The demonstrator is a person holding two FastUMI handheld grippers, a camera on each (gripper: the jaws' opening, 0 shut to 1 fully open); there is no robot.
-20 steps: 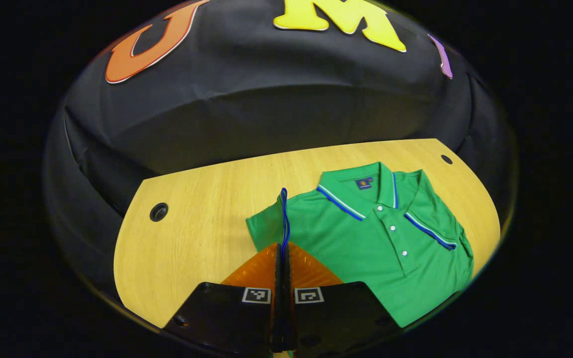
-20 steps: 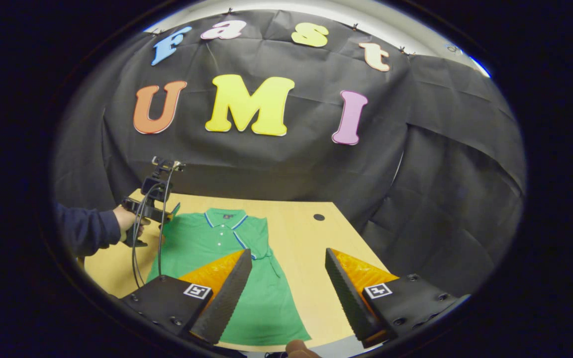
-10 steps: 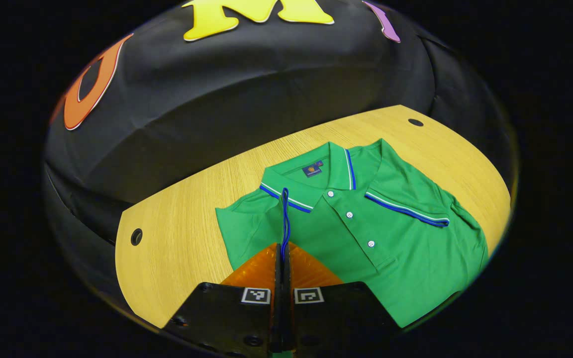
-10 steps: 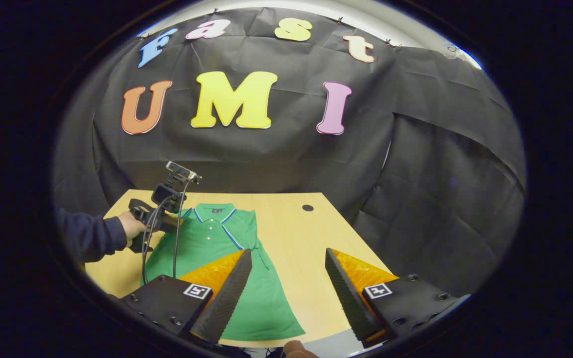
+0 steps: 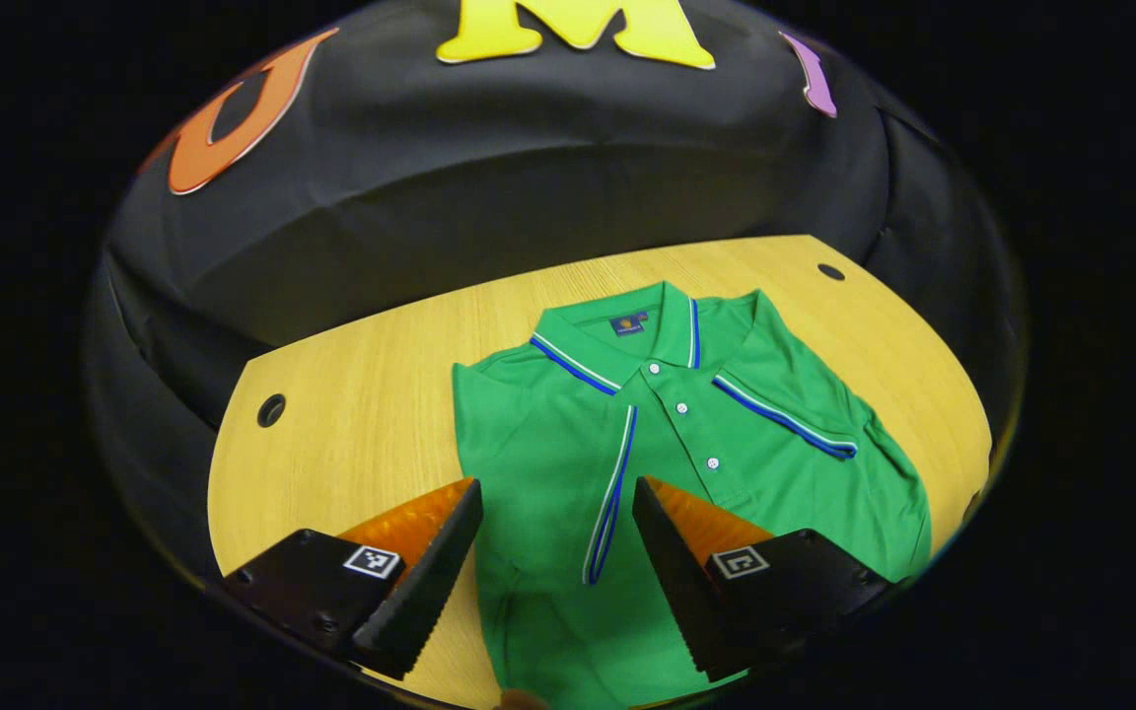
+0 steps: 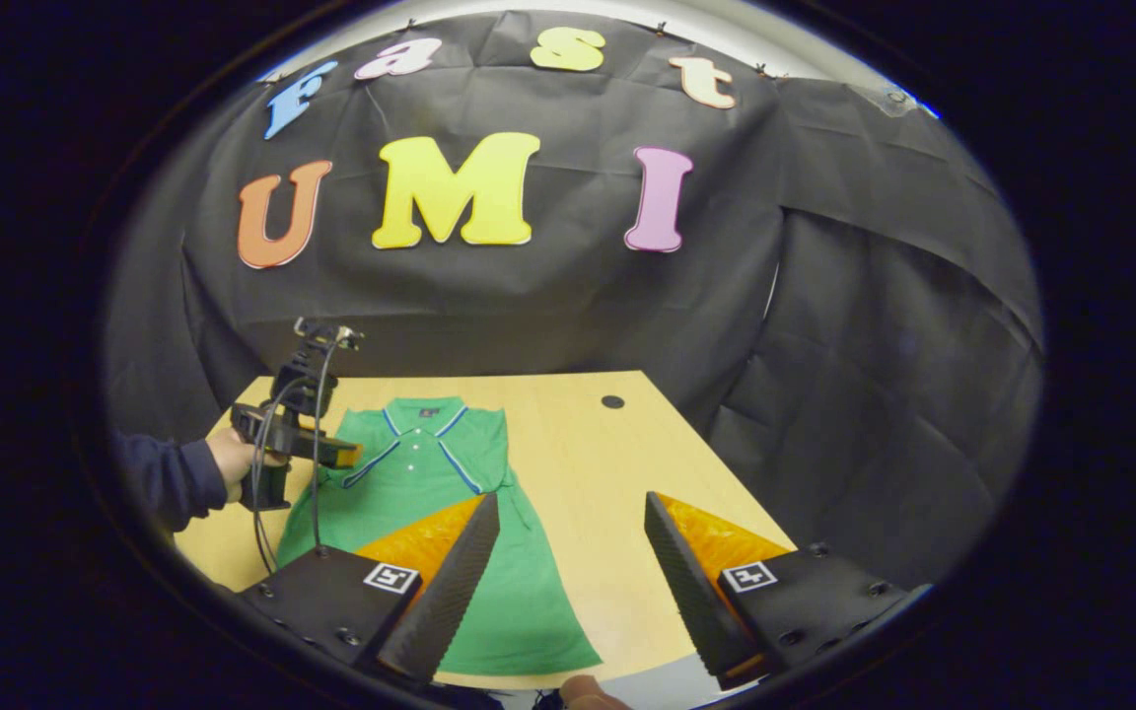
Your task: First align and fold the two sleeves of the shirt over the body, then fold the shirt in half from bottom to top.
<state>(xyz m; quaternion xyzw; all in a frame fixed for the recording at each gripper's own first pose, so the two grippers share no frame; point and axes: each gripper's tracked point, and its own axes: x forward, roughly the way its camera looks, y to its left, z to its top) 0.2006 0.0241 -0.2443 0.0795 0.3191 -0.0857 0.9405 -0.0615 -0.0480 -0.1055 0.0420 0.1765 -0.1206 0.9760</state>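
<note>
A green polo shirt [image 5: 538, 454] lies face up on the wooden table [image 5: 361, 414], collar away from me. Both sleeves are folded in over the body: the left sleeve's striped cuff [image 5: 612, 493] runs between my left gripper's fingers, and the right sleeve's cuff [image 5: 785, 419] lies across the chest. My left gripper [image 5: 553, 552] is open just above the shirt's left side, holding nothing. The right gripper view shows the shirt [image 6: 529, 602] and the left gripper [image 6: 351, 454], held by a hand [image 6: 228, 459] over the shirt's shoulder. My right gripper [image 6: 573, 562] is open above the shirt's lower right edge.
The table has round cable holes [image 5: 271, 409] [image 5: 830, 271] near its far corners, one of them also seen as a hole [image 6: 612, 401] from the right gripper. Black cloth walls close in behind and to the right. Bare wood [image 6: 627, 493] lies right of the shirt.
My left gripper was shut on the left sleeve's cuff; it has opened and let go, and the sleeve now lies flat over the body. The right gripper stays open, barely moved.
</note>
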